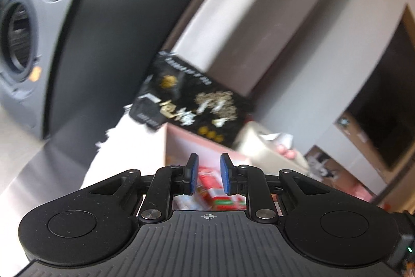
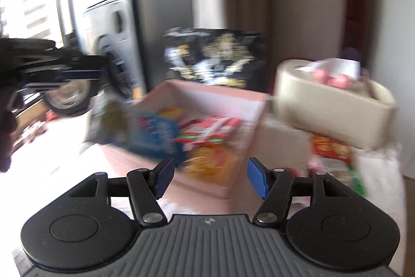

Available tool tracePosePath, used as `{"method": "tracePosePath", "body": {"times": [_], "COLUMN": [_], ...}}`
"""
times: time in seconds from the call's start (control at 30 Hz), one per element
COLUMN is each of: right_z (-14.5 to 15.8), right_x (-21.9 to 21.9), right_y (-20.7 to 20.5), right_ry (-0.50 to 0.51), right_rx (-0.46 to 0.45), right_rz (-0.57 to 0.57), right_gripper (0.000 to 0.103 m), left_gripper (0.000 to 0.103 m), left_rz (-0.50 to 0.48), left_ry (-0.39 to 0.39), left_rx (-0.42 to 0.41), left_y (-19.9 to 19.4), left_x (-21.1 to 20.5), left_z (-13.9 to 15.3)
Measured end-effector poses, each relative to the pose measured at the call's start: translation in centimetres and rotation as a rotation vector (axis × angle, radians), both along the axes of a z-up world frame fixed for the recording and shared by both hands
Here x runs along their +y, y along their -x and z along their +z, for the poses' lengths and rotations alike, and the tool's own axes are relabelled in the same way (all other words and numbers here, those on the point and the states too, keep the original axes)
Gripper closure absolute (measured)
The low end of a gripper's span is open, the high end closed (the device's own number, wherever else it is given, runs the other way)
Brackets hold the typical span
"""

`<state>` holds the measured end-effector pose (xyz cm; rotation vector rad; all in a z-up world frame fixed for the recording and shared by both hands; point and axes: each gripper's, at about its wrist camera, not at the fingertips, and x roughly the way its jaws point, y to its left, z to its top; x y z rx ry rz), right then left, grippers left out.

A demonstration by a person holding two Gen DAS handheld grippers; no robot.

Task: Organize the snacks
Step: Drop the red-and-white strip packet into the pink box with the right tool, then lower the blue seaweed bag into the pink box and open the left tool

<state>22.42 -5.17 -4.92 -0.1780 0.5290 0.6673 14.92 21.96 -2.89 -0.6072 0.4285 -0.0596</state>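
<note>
A pink box (image 2: 207, 92) holds several snack packs, among them a blue pack (image 2: 155, 136), a red pack (image 2: 210, 131) and an orange pack (image 2: 210, 162). My right gripper (image 2: 207, 175) is open and empty, just in front of the box. My left gripper (image 1: 208, 173) hovers over the pink box (image 1: 186, 144) with its blue pads a narrow gap apart and nothing between them; red packs (image 1: 215, 194) show below. It also shows in the right wrist view (image 2: 64, 74), left of the box. A snack pack (image 2: 332, 149) lies to the right of the box.
A black bag with gold print (image 1: 192, 100) stands behind the box (image 2: 215, 56). A beige tissue holder (image 2: 332, 105) sits at the right. A grey washing machine (image 1: 23, 25) stands at the left. Both views are motion-blurred.
</note>
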Motion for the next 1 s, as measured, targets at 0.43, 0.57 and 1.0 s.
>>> {"method": "tracePosePath", "body": {"times": [0.43,0.57,1.0], "right_z": [-0.4,-1.0,-1.7], "right_x": [0.4,-1.1,-1.3], "right_y": [2.1,1.7,2.5], "right_ry": [0.045,0.019,0.008], "right_rx": [-0.043,0.014,0.032], "right_rz": [0.003,-0.025,-0.004], "right_gripper": [0.04,0.04,0.04], "left_gripper": [0.082,0.081,0.075], "left_rz": [0.015,0.01,-0.053], "left_ry": [0.025,0.056,-0.008], "left_rx": [0.157,0.124,0.183], "left_y": [0.5,0.2,-2.9], "left_x": [0.8,0.5,-2.2], "left_z": [-1.9,-1.9,-2.4]}}
